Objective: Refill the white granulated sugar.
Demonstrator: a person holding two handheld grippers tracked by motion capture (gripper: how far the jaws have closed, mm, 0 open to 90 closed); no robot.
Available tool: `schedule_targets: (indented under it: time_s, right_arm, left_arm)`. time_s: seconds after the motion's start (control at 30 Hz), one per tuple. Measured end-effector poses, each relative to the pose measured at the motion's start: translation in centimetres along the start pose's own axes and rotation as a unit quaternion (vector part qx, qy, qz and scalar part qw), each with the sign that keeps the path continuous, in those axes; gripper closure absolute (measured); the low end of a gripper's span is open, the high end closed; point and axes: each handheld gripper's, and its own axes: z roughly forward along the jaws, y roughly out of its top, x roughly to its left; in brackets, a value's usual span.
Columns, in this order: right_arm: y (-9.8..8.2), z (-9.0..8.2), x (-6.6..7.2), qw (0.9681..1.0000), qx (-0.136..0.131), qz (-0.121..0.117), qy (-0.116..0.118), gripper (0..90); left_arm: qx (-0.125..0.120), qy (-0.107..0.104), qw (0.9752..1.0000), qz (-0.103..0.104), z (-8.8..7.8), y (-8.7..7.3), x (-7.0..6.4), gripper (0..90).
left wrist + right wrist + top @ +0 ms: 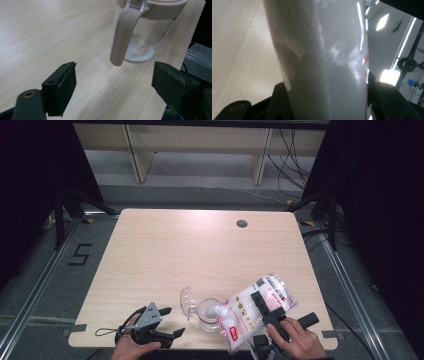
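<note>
A clear glass jar (207,316) with a pale pink rim stands near the table's front edge, its domed lid (187,301) tipped open to the left. My right gripper (261,304) is shut on a plastic bag of white grains (250,309), which is tilted with its lower end over the jar's mouth. In the right gripper view the bag (324,57) sits squeezed between both jaws. My left gripper (174,321) rests open just left of the jar, nothing between its jaws. The left gripper view shows the jar (142,37), its pink strap (123,35) and a thin white layer at its bottom.
The wooden table (200,250) has a round cable hole (242,223) at the back right. The jar and bag sit close to the front edge. Black stands and cables surround the table on the floor.
</note>
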Motion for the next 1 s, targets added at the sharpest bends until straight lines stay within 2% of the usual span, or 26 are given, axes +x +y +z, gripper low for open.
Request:
schedule_targets:
  time_s: [0.17, 0.2, 0.3, 0.77, 1.0]
  right_arm:
    - [-0.04, 0.04, 0.00, 1.0000, -0.002, -0.001, 0.002, 55.1]
    - [-0.07, -0.04, 0.26, 0.9999, 0.003, 0.011, 0.002, 55.2]
    - [-0.04, 0.03, -0.03, 1.0000, -0.001, -0.004, 0.000, 55.2]
    - [-0.05, 0.00, 0.00, 1.0000, -0.001, -0.004, -0.001, 55.8]
    - [-0.07, 0.02, -0.01, 1.0000, -0.002, -0.001, 0.002, 56.0]
  left_arm:
    - [0.003, 0.004, 1.0000, 0.000, -0.08, 0.02, -0.03, 19.3]
    - [0.001, 0.000, 1.0000, 0.000, -0.02, 0.00, 0.00, 19.3]
    - [-0.001, 0.000, 1.0000, 0.000, 0.00, -0.01, 0.00, 19.3]
    - [0.006, 0.006, 1.0000, 0.002, -0.11, 0.03, 0.03, 19.4]
    - [0.001, 0.001, 1.0000, 0.000, -0.01, 0.01, 0.02, 19.4]
